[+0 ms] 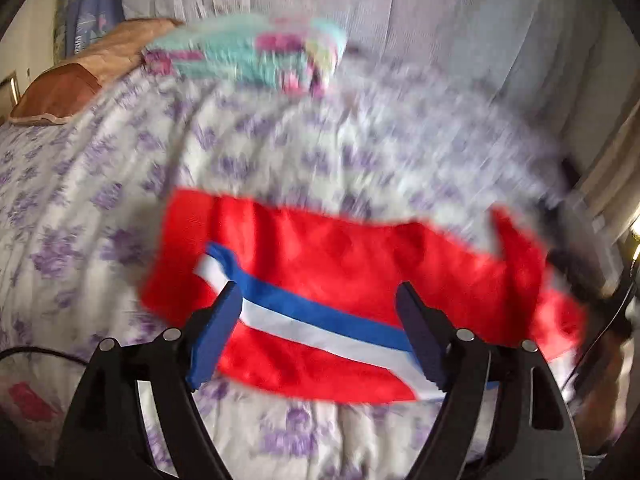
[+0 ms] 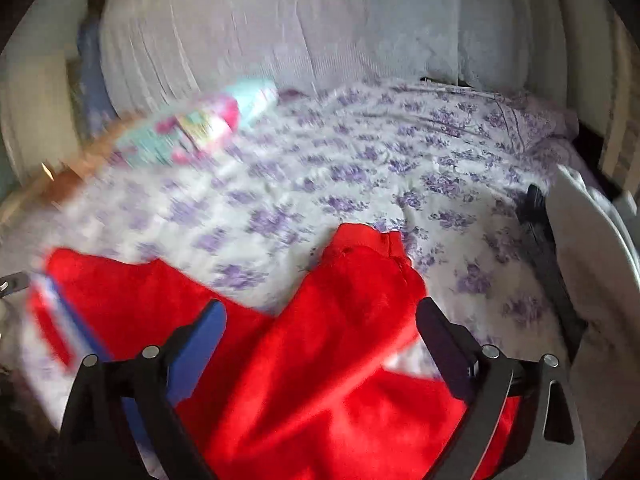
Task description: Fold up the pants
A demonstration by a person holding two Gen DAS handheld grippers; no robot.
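Observation:
Red pants [image 1: 340,264] with a blue and white side stripe [image 1: 304,316] lie spread on the bed. My left gripper [image 1: 318,292] is open above them, its fingers straddling the stripe, holding nothing. In the right wrist view the pants [image 2: 328,344] lie bunched, one leg end [image 2: 368,244] pointing away and the striped part [image 2: 52,304] at the far left. My right gripper [image 2: 320,312] is open over the red cloth and grips nothing. Both views are blurred by motion.
The bed has a white sheet with purple flowers [image 1: 100,184] [image 2: 400,168]. A teal and pink folded cloth [image 1: 248,56] [image 2: 200,128] lies at the far side. A brown pillow [image 1: 60,88] is at the left. A white object [image 2: 592,240] stands by the right edge.

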